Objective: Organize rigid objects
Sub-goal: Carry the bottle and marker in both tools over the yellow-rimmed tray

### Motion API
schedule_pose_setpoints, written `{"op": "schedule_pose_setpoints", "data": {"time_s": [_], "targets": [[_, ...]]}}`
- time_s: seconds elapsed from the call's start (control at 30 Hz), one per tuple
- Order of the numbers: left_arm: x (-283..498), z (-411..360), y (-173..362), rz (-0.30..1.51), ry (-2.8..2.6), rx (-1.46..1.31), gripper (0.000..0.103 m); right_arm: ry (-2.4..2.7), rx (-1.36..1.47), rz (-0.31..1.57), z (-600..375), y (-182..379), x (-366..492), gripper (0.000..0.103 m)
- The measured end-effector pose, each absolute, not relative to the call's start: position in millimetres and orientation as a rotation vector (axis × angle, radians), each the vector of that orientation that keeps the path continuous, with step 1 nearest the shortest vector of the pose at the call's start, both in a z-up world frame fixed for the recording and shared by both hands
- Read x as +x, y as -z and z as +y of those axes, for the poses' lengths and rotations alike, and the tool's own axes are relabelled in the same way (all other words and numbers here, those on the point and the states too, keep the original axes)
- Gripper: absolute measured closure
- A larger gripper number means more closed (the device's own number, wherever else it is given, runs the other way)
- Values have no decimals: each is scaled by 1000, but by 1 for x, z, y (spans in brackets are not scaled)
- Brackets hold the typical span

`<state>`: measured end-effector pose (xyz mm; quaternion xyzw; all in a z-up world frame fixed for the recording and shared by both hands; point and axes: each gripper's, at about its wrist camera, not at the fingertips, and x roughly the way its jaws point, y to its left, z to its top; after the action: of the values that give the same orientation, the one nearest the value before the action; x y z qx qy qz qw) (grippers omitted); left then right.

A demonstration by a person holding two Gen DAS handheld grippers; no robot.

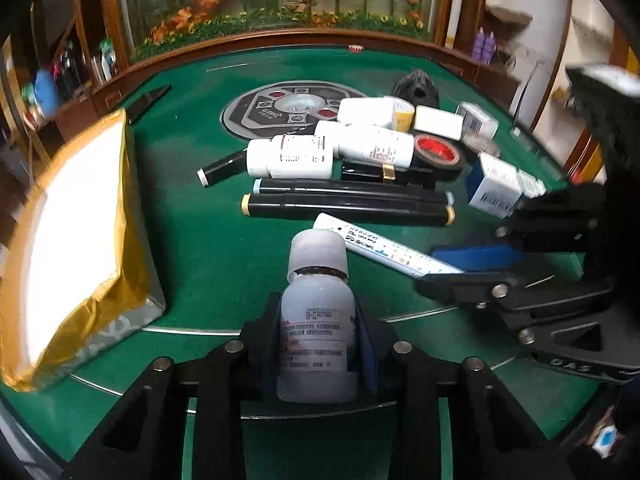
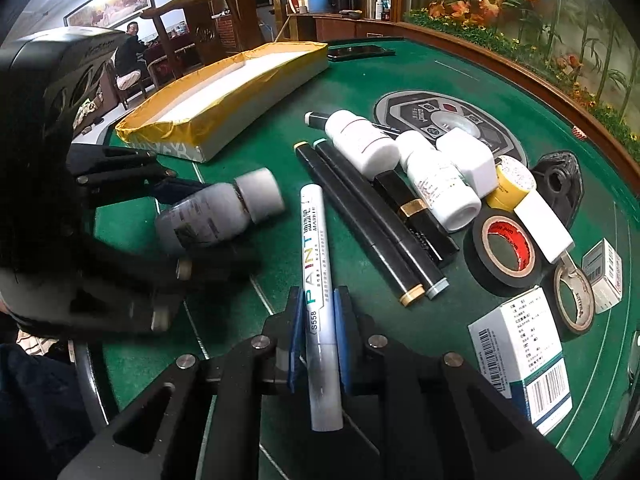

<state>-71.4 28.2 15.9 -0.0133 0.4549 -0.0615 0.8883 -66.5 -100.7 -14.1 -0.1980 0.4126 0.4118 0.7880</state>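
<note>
The left gripper [image 1: 318, 332] fingers are clamping a frosted bottle [image 1: 316, 312], while the right gripper [image 2: 319, 344] fingers are pinching a white paint marker [image 2: 318, 280] above the green tabletop [image 2: 240, 152]. Beyond the marker, two black pens [image 2: 360, 216], white bottles [image 2: 362, 146] and a tape roll [image 2: 505, 250] are lying together. Left of the pens, a yellow-taped box [image 2: 224, 100] is sitting farther back.

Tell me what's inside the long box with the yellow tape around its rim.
The box shows only a plain white interior from both views, with no items visible in it. Its near wall hides the part of the floor closest to the camera, so something low there could be missed.
</note>
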Motion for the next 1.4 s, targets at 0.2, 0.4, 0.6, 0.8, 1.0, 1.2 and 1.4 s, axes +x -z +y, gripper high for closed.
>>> {"op": "schedule_pose_setpoints", "data": {"time_s": [0.2,0.4,0.6,0.8,1.0,1.2,1.4], "targets": [[-81,39,-24,901,173,-119,67,-908,-355,889,-103,9,-63,89],[-92,58,-42,827,173,-197,67,-945,-226,879,-111,-1,-54,89],[-103,73,-58,770,168,-236,67,-939,-98,885,-116,-6,-46,89],[-109,91,-74,721,155,-259,67,-951,58,884,-113,-17,-46,89],[-112,124,-83,693,115,-296,67,-986,158,900,-85,-28,-46,89],[-112,155,-84,674,74,-330,67,-1004,151,918,-49,-38,-41,89],[-108,196,-79,655,15,-378,67,-1013,113,916,-7,-52,-36,89]]}}
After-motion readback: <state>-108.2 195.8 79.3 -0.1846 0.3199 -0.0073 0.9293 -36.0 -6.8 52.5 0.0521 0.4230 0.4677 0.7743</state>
